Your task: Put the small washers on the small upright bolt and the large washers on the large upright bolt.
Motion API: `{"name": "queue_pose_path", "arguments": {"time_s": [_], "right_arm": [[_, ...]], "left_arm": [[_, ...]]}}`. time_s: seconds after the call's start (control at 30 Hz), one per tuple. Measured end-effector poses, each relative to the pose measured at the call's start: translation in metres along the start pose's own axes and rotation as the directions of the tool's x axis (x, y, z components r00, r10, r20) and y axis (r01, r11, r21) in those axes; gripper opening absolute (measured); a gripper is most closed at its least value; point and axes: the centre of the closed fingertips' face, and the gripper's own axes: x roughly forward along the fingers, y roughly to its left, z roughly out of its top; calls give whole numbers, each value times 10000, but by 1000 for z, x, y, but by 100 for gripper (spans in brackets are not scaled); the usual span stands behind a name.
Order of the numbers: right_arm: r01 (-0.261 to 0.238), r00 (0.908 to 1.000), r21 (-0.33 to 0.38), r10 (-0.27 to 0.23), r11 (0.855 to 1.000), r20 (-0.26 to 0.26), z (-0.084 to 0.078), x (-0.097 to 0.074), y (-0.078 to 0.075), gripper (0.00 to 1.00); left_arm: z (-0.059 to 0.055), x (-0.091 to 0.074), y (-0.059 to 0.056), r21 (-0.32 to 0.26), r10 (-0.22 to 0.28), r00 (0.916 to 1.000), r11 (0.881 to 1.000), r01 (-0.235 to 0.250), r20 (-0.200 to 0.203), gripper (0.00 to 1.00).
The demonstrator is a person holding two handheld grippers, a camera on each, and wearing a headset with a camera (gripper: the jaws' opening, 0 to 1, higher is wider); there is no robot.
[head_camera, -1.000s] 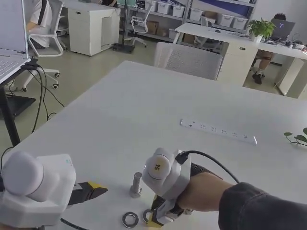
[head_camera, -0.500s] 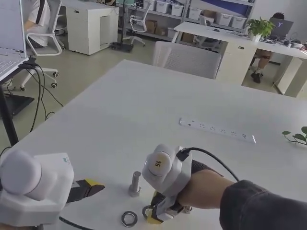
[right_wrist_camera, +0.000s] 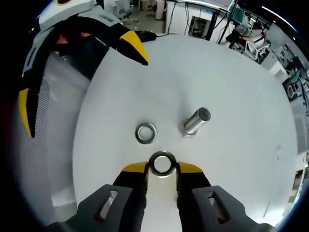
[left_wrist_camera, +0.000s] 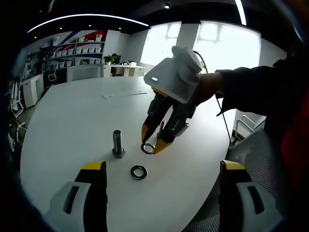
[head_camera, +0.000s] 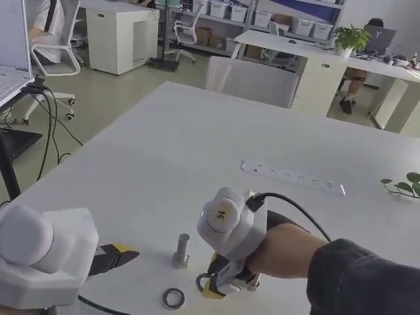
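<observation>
Steel washer [right_wrist_camera: 162, 163] sits in the yellow tips of my right gripper [left_wrist_camera: 155, 142], jaws closed on its rim from both sides, ring lying roughly flat. It looks lifted just off the white table [head_camera: 197, 144]. The bolt [right_wrist_camera: 196, 122] stands upright on its head near the tips, a little ahead and to one side in the right gripper view. A second washer [right_wrist_camera: 146, 133] lies flat on the table beside the bolt, touching nothing. My left gripper [right_wrist_camera: 79, 77] hovers off to the side with jaws wide apart, holding nothing.

Step in hand, as I judge it: pickup done, carry to the bolt under way, nothing threaded on yet. I see one upright bolt and can't tell if it's the small or large one; the two washers look about the same size.

Next move needs the hole centred over the bolt tip, ring kept level, then lowered and let go. A tilted ring would likely catch on the thread.

Writing: a round yellow sticker [head_camera: 220, 215] on the right gripper's housing carries two digits, maybe 35, not sure. The power strip [head_camera: 292, 178] further back shows no readable brand
</observation>
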Motion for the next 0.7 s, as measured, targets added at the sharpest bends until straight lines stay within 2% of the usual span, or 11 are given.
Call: {"name": "queue_pose_path", "arguments": {"time_s": [0.3,0.7], "right_arm": [[297,9993,-79,-295,9995,248,11,-28,-7,23],[807,9966,-740,-795,9940,198,31,-57,-24,23]], "left_arm": [[0,1,-1,37,-78,10000,10000,78,12,97],[1,0,-2,40,-112,9999,9999,112,91,97]]}}
